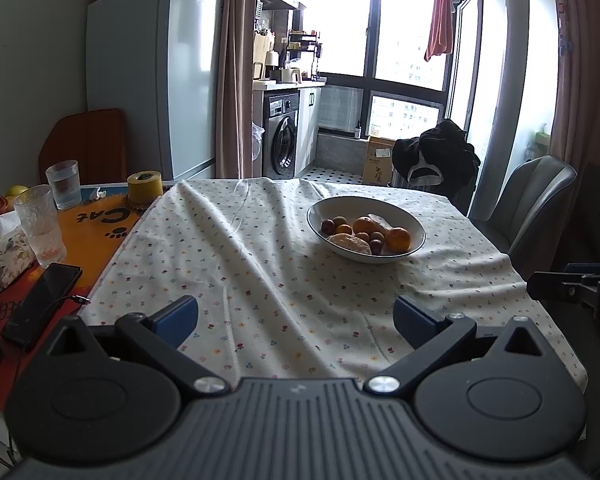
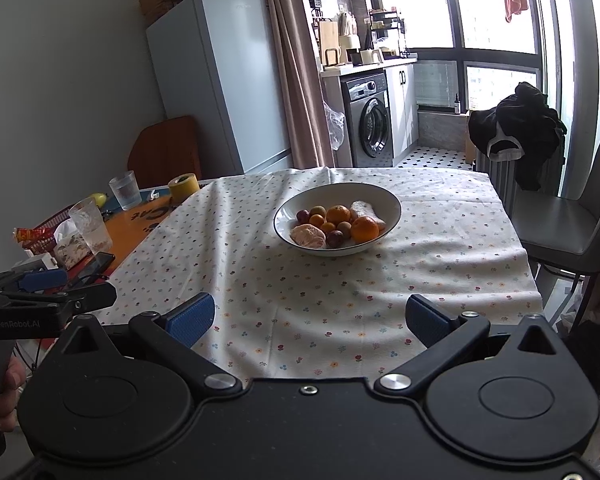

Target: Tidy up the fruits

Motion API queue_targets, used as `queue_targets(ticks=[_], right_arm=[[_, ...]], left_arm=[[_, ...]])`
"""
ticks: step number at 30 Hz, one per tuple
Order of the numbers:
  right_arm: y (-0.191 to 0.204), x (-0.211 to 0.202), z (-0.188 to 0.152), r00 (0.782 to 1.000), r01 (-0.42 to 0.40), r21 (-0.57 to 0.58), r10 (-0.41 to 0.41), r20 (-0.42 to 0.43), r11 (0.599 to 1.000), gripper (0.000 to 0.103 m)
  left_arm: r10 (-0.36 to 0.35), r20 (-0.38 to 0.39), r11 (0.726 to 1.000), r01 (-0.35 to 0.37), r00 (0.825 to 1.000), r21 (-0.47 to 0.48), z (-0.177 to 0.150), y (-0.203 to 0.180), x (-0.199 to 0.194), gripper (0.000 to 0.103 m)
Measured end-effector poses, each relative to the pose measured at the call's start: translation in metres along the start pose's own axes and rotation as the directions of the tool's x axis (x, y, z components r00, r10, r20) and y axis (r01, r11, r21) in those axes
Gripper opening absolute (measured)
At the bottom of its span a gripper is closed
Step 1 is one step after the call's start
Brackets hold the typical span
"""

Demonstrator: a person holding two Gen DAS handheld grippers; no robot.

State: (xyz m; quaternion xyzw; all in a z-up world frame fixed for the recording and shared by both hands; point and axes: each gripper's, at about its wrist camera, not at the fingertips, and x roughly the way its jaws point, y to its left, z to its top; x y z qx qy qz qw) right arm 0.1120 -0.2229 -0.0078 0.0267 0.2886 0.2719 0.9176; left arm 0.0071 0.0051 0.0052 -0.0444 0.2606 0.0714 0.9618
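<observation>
- My left claw (image 1: 296, 320) is wide open and holds nothing.
- My right claw (image 2: 310, 318) is also open and empty.
- The bowl (image 2: 296, 204) with fruits (image 2: 338, 222) stands on the bench (image 2: 440, 264), well ahead of both claws.

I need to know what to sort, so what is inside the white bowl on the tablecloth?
The white bowl holds two oranges, a peeled citrus, a pale wrapped item and several small round fruits, dark red, orange and greenish-brown. Anything beneath this pile is covered.
</observation>
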Motion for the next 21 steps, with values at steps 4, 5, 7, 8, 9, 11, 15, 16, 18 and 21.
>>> queue_targets(ticks=[4, 5, 7, 8, 9, 11, 15, 16, 18, 21], right_arm=[[0.0001, -0.0003, -0.0002, 1.0, -0.001, 0.0, 0.001, 0.001, 1.0, 0.103], [0.0001, -0.0003, -0.0001, 1.0, -0.002, 0.001, 0.002, 0.0, 1.0, 0.103], [0.0004, -0.001, -0.0006, 1.0, -0.002, 0.001, 0.002, 0.002, 1.0, 0.103], [0.0004, -0.0014, -0.0006, 1.0, -0.002, 0.001, 0.002, 0.002, 1.0, 0.103], [0.0004, -0.0013, -0.0006, 1.0, -0.002, 0.001, 0.002, 0.002, 1.0, 0.103], [0.0006, -0.0012, -0.0005, 1.0, -0.001, 0.0, 0.001, 0.001, 1.0, 0.103], [0.0004, -0.0011, -0.0011, 1.0, -0.003, 0.001, 0.003, -0.001, 1.0, 0.103], [0.0005, -0.001, -0.0014, 1.0, -0.004, 0.001, 0.004, -0.002, 1.0, 0.103], [0.0005, -0.0003, -0.0018, 1.0, -0.003, 0.001, 0.003, -0.005, 1.0, 0.103], [0.0004, -0.0006, -0.0021, 1.0, -0.004, -0.001, 0.004, -0.006, 1.0, 0.103]], left_arm=[[0.0, -0.001, 1.0, 0.0, 1.0, -0.002, 0.0003, 0.0, -0.0004, 0.103], [-0.001, -0.001, 1.0, 0.001, 1.0, -0.001, 0.0003, -0.0001, -0.0003, 0.103], [-0.003, 0.0, 1.0, 0.003, 1.0, 0.002, 0.0002, -0.0002, -0.0002, 0.103], [-0.001, -0.001, 1.0, 0.001, 1.0, 0.001, 0.0, -0.0001, 0.0003, 0.103], [0.0, -0.003, 1.0, 0.0, 1.0, 0.0, -0.0002, 0.0, 0.0009, 0.103], [-0.002, -0.006, 1.0, 0.002, 1.0, 0.001, -0.0007, -0.0007, 0.0013, 0.103], [-0.004, -0.003, 1.0, 0.004, 1.0, 0.008, -0.0017, -0.0021, 0.0008, 0.103], [-0.006, -0.004, 1.0, 0.006, 1.0, 0.007, -0.0019, -0.0024, 0.0009, 0.103], [-0.006, -0.005, 1.0, 0.006, 1.0, 0.008, -0.0018, -0.0029, 0.001, 0.103], [-0.005, -0.006, 1.0, 0.005, 1.0, 0.007, -0.0018, -0.0029, 0.0011, 0.103]])
